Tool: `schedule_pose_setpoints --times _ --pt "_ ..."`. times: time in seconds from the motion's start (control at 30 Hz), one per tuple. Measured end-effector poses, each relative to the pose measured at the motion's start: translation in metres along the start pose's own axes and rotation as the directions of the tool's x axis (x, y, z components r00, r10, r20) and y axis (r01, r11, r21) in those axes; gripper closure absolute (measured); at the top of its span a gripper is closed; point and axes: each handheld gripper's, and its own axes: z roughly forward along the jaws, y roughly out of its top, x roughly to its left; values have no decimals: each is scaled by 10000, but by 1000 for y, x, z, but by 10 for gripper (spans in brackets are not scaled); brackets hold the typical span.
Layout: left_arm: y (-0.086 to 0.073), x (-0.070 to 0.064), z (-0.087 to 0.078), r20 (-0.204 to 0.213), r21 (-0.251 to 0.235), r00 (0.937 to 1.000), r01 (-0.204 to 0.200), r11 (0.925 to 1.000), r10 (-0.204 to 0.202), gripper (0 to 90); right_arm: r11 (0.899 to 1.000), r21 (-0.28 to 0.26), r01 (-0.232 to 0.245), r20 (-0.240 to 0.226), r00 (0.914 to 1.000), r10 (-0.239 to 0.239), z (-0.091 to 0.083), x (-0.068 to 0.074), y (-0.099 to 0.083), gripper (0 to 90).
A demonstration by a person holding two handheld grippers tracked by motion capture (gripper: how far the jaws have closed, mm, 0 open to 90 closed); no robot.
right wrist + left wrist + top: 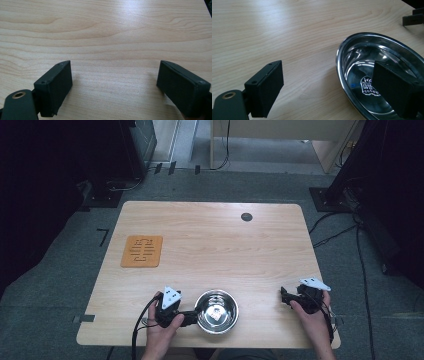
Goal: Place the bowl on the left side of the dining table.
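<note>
The left hand comes in over the near edge of the table, left of its middle, and holds the left gripper low, pointing to the right along that edge. In the left gripper view its jaws stand wide apart. The right hand comes in near the near right corner and holds the right gripper pointing left, its jaws likewise spread wide, nothing between them
</note>
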Motion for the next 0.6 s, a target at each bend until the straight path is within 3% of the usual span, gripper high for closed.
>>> schedule_pose_setpoints --times 0.17,0.3,0.4,0.43,0.47,0.6 --pt "-3 -5 5 269 220 9996 -43 9997 37 108 10000 0 3 -1 10000 -3 0 0 0 124" --pt "-5 -9 11 406 446 9991 107 9989 -125 109 10000 -1 4 -2 10000 -4 0 0 0 124" --pt "-9 -12 17 708 840 9965 391 9957 -451 164 10000 -2 4 1 10000 -4 0 0 0 124" --pt "-9 -12 17 708 840 9965 391 9957 -451 250 10000 -2 4 1 10000 -4 0 0 0 124" --pt "-10 -13 18 882 876 9944 503 9949 -580 250 10000 -2 2 0 10000 -2 0 0 0 124" --pt "-12 -14 22 1130 1218 9910 580 9909 -719 492 10000 -1 2 1 10000 -2 0 0 0 124"
